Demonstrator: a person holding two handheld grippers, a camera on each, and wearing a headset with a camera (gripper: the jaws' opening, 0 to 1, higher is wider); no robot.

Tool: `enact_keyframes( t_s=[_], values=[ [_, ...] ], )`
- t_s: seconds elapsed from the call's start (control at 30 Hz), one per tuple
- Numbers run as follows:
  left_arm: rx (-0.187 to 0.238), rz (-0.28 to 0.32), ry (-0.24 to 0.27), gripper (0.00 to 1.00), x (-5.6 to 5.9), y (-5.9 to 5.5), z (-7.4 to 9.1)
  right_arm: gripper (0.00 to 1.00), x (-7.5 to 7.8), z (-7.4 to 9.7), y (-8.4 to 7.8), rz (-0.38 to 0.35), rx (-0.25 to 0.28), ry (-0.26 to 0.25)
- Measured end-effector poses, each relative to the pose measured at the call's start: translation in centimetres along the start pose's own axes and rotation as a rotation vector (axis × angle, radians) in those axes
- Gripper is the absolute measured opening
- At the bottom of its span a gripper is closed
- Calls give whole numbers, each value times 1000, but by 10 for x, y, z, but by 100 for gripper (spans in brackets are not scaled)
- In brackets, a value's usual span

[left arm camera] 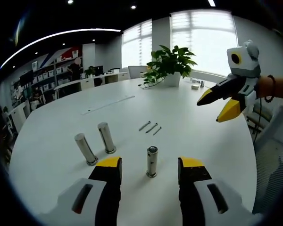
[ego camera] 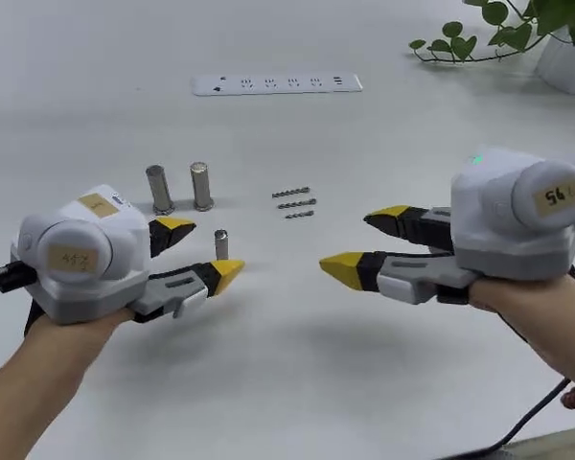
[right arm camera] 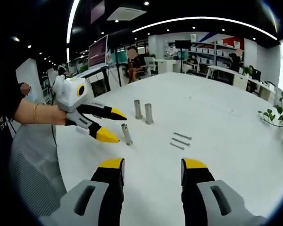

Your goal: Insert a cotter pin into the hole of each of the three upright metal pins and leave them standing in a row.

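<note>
On the white desk (ego camera: pixel 287 383): 3 upright metal pins (ego camera: pixel 201 185) and 3 cotter pins (ego camera: pixel 297 203), with no cotter pin inserted yet. Two of the metal pins stand side by side, close but not touching. The third metal pin (ego camera: pixel 221 244) stands alone, nearer the person and out of line with the pair. The cotter pins lie loose and parallel, one just beside the next, to the right of the pair and well apart from every metal pin. On the left gripper (ego camera: pixel 211 247) the fingers are spread wide and grip nothing. The third metal pin stands at the mouth of the gap between the two yellow tips and touches neither. On the right gripper (ego camera: pixel 347 240) the fingers are likewise apart and empty, held above the desk, tips pointing toward the left gripper, near the cotter pins. Far side of the desk: 1 white power strip (ego camera: pixel 276 84) lying flat; 1 potted plant (ego camera: pixel 498 29) at the far right.
</note>
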State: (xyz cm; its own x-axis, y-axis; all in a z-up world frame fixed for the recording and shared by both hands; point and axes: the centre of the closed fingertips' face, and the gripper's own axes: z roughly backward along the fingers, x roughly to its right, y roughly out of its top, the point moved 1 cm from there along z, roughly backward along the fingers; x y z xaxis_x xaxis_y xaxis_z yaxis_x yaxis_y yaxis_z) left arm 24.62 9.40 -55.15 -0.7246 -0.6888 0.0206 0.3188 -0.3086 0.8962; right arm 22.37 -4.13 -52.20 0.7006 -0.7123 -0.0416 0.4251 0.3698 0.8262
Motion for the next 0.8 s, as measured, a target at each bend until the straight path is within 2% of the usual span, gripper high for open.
enact_keyframes(
  t_s=[0.1, 0.23, 0.33, 0.43, 0.5, 0.6, 0.63, 0.77, 0.8],
  values=[
    [0, 10, 15, 51, 1, 1, 7, 42, 0, -5, 2, 6, -14, 21],
    [-7, 15, 40, 56, 1, 1, 18, 41, -2, -10, 3, 51, -48, 40],
    [-9, 14, 47, 59, 2, 0, 23, 39, -5, -13, 8, 63, -59, 68],
    [-14, 13, 49, 62, 4, -1, 27, 37, -3, -18, 14, 117, -90, 82],
    [-17, 14, 53, 64, 4, -1, 28, 36, -2, -22, 17, 128, -102, 107],
    [-13, 28, 56, 68, 4, 0, 30, 33, 4, -28, 17, 127, -126, 131],
    [-11, 32, 57, 69, 5, 0, 31, 32, 8, -31, 17, 147, -136, 133],
    [-3, 39, 66, 73, 4, 2, 34, 32, 19, -40, 16, 152, -169, 141],
    [-5, 40, 69, 73, 4, 2, 35, 32, 22, -41, 12, 184, -197, 141]
  ],
)
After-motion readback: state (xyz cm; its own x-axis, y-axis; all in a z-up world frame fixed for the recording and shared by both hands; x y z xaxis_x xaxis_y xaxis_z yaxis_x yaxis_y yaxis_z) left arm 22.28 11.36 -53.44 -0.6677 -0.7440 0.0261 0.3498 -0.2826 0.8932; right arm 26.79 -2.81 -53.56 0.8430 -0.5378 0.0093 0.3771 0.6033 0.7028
